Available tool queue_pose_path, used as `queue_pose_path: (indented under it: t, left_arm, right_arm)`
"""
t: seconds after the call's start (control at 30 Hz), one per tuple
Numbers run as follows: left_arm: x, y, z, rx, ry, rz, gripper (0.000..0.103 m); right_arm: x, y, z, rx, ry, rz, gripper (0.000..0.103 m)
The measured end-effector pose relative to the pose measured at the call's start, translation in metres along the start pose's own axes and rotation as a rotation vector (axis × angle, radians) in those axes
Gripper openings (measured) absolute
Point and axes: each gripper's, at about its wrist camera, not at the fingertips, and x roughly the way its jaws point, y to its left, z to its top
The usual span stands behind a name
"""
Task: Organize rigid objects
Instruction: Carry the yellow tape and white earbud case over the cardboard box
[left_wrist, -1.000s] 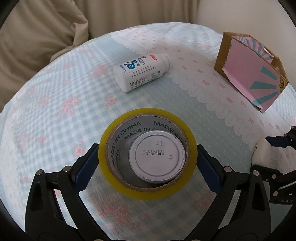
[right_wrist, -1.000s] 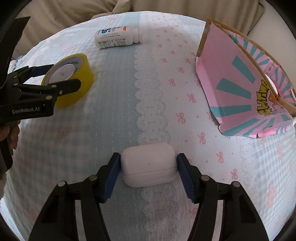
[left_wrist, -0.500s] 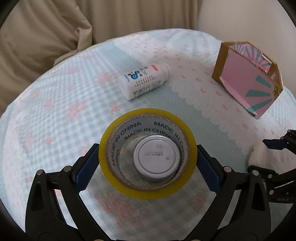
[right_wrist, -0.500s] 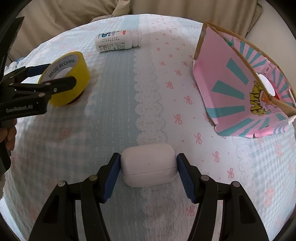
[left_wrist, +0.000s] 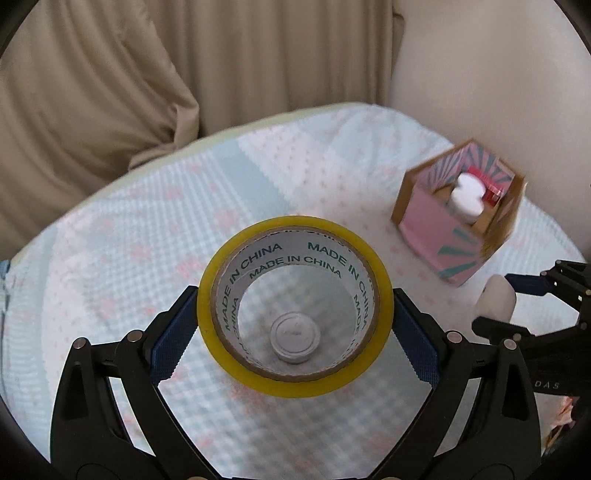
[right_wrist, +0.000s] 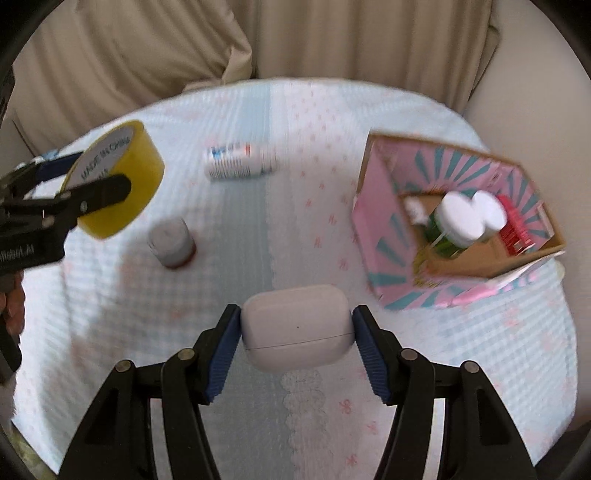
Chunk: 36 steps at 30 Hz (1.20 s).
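Yellow tape roll (left_wrist: 293, 306) clamped in left claw (left_wrist: 293, 325); white rounded plastic case (right_wrist: 296, 328) clamped in right claw (right_wrist: 295, 332). Both aloft; pink cardboard box (right_wrist: 376, 206) lies rightward, nearer right claw.

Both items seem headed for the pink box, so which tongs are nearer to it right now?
Right. The right tongs, shut on the white case, hang just beside the pink box. The left tongs, holding the tape roll, are across the table.
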Motion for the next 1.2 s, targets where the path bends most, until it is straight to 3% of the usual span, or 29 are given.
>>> queue_pose_path:
  t: [0.27, 0.6, 0.9, 1.2]
  left_arm:
    - [-0.076, -0.025, 0.056, -0.022, -0.057, -0.030, 0.097]
    - [-0.105, -0.090, 0.122, -0.025, -0.104, -0.056, 0.097]
    - [-0.064, -0.174, 0.168, -0.097, -0.057, -0.073, 0.097]
    - [0.024, -0.234, 0.185, -0.160, 0.063, -0.089, 0.097]
  right_arm:
    - [-0.084, -0.027, 0.056, 0.046, -0.033, 0.030, 0.057]
    - [-0.141, -0.109, 0.096, 0.130, -0.072, 0.020, 0.057]
    - [-0.146, -0.212, 0.123, 0.114, -0.047, 0.041, 0.057]
    - [-0.101, -0.294, 0.136, 0.127, 0.028, 0.075, 0.057]
